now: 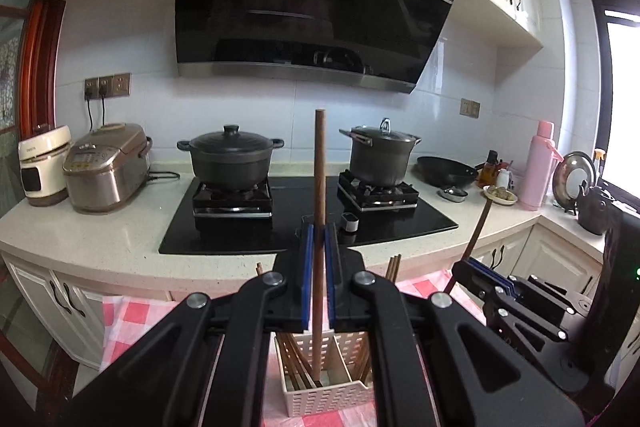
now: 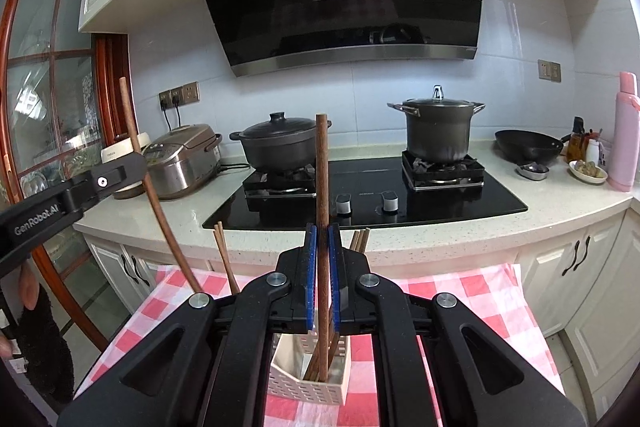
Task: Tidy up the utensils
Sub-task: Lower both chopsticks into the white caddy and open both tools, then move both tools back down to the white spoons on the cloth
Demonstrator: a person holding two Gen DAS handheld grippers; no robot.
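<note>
Left wrist view: left hand-held gripper (image 1: 319, 247) pinching an upright wooden utensil handle (image 1: 319, 163), long axis vertical, lower end inside the cream slotted utensil basket (image 1: 328, 397) directly below on the checkered table (image 1: 132, 315). Right hand-held gripper (image 2: 322, 251) likewise clamped on a second wooden handle (image 2: 322, 163) over the basket.

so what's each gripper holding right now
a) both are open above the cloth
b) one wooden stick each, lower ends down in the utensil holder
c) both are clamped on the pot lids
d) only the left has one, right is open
b: the left gripper is shut on a wooden stick and the right gripper on another stick, both sticks upright with lower ends inside the cream utensil holder on the checked cloth.
</note>
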